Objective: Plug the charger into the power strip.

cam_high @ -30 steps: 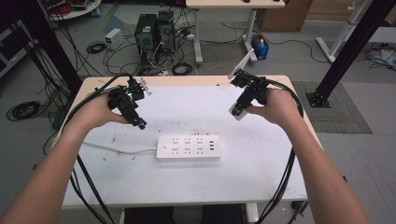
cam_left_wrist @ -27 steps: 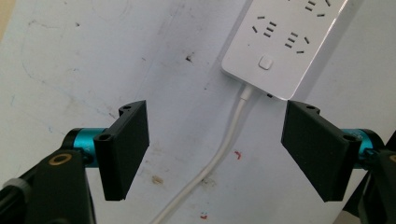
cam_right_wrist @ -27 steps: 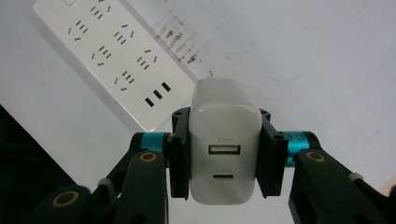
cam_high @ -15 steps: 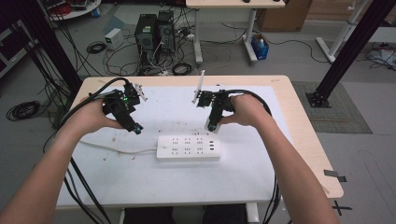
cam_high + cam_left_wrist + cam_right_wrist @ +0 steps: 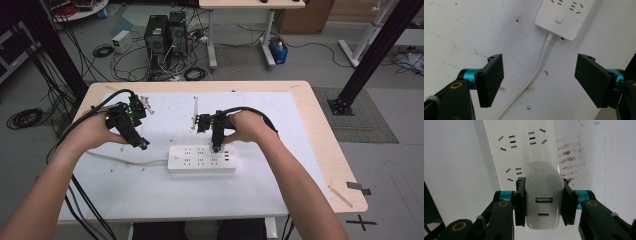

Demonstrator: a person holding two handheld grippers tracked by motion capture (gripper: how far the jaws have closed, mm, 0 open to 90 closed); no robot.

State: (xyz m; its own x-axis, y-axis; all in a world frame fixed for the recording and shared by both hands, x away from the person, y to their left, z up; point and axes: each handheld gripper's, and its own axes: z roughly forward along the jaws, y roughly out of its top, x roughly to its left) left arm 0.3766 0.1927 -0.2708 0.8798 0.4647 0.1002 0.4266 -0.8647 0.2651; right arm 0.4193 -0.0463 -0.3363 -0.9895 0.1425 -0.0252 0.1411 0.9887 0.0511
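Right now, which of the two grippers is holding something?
The right gripper, clamped on the white charger above the power strip; the left gripper is open and empty.

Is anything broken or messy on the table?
Nothing looks broken. The white table cover has brownish smudges beside the power strip, plus small red marks near its cord. Just stains.

black jaws — teal collars, brass screws

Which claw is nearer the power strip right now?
Right. The right claw, shut on a white charger, is directly over the power strip. The left claw sits open off its cord end, above the cord.
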